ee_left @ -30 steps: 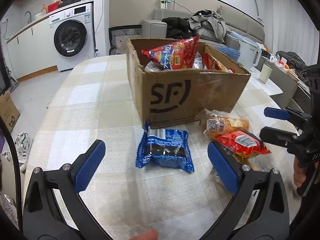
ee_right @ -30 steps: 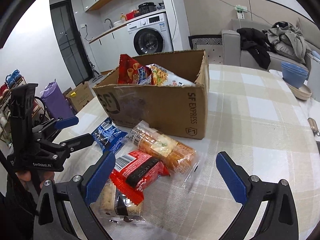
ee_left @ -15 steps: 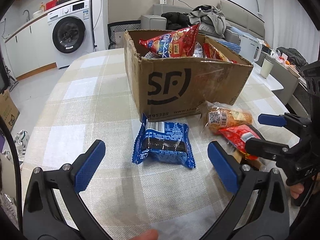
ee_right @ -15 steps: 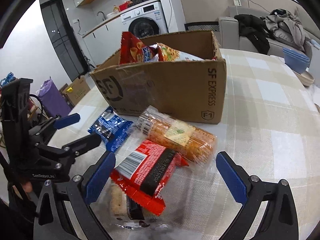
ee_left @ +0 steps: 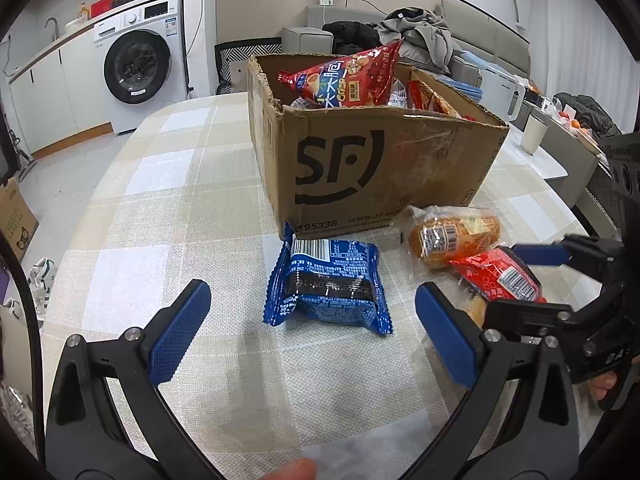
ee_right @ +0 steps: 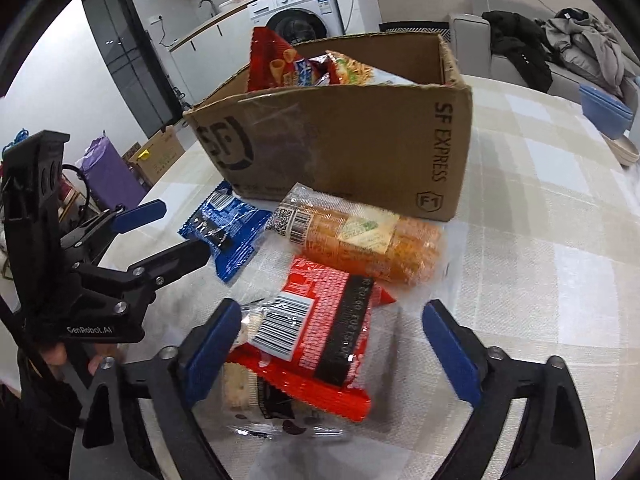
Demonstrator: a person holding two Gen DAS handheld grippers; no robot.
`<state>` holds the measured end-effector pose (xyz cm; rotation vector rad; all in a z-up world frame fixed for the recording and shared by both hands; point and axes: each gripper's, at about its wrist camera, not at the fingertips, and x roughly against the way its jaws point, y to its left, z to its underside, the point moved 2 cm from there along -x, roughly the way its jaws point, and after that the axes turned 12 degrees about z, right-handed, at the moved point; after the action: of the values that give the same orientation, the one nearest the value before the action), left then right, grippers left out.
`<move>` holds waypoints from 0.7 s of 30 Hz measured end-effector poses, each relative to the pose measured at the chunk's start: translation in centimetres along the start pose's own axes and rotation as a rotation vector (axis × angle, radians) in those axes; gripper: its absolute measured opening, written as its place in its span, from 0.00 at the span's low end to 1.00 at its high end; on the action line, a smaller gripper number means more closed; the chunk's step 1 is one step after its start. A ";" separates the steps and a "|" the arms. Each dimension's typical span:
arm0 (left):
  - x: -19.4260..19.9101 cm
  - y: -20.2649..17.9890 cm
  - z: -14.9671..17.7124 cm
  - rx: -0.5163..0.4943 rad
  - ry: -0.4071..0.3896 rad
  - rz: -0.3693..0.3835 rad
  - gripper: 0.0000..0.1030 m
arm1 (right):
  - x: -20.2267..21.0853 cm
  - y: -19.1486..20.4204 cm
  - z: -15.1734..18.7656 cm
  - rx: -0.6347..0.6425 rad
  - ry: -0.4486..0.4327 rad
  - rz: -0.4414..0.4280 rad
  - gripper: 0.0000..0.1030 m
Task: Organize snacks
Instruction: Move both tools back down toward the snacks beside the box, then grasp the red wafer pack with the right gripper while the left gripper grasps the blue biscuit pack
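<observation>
An open cardboard box [ee_left: 380,168] [ee_right: 340,148] holding several snack bags stands on the checked tablecloth. In front of it lie a blue packet [ee_left: 332,284] [ee_right: 228,232], an orange biscuit roll [ee_left: 456,234] [ee_right: 360,240] and a red packet [ee_left: 496,276] [ee_right: 320,336]. The red packet rests on a clear cracker pack [ee_right: 244,392]. My left gripper [ee_left: 312,292] [ee_right: 172,234] hangs open just above the blue packet. My right gripper [ee_right: 330,312] [ee_left: 520,280] straddles the red packet with its jaws closing. Its right pad stands apart from the packet.
A washing machine [ee_left: 136,64] and counter stand beyond the table's left edge. A sofa with clothes [ee_left: 416,36] is behind the box. A white jug [ee_left: 504,92] and cup [ee_left: 534,138] sit on a side table at the right. Blue bowls [ee_right: 604,112] stand near the table's far right edge.
My right gripper has come down over the red packet and its jaws have narrowed. The left gripper has stayed about where it was, open over the blue packet.
</observation>
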<state>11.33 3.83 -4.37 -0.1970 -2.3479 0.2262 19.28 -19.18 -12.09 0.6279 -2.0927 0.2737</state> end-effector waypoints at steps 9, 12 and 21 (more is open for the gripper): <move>-0.2 0.6 0.4 0.016 0.004 0.008 0.99 | -0.5 0.4 0.6 0.023 0.007 -0.036 0.72; -0.4 0.8 0.5 0.019 0.010 0.008 0.99 | -0.5 0.6 0.8 0.047 0.005 -0.033 0.72; -1.5 1.0 0.5 0.020 0.045 0.000 0.99 | -0.4 0.7 0.8 0.054 0.000 -0.043 0.74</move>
<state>12.14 4.43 -5.98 -0.1911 -2.3000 0.2425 18.48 -18.86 -12.84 0.7041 -2.0749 0.3065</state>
